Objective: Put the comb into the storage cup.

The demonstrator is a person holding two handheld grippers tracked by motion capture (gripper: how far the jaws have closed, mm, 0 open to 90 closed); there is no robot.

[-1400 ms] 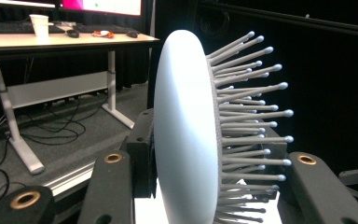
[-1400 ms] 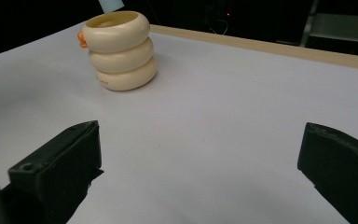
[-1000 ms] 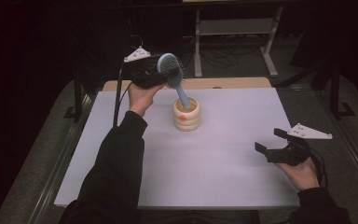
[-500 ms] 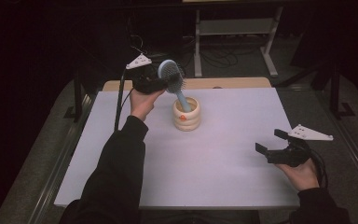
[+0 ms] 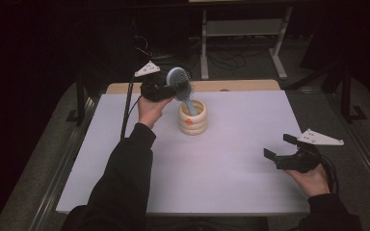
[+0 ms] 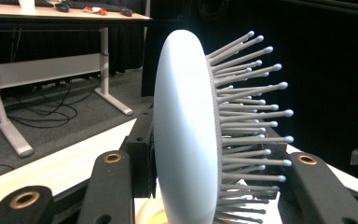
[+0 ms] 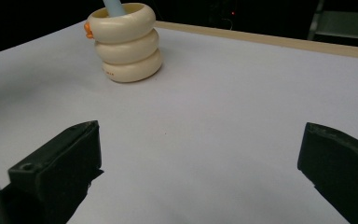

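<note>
hairbrush (image 5: 177, 82), pale blue, sits at upper centre of the high view with its head pinched between the jaws of the left gripper (image 5: 166, 89), handle angled down into the cream ringed holder (image 5: 192, 119) just below it on the white table (image 5: 231, 168). left gripper view: brush head (image 6: 186, 135) upright at frame centre, bristles pointing right, jaws pressed against both sides. right gripper (image 5: 279, 150) rests at lower right of the high view, well apart from the holder, jaws spread wide with nothing between them.

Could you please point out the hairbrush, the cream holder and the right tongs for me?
hairbrush (image 5: 176, 79), high view, back of its head.
cream holder (image 5: 192, 122), high view, its ringed side wall.
right tongs (image 5: 280, 147), high view, between the jaw tips.
</note>
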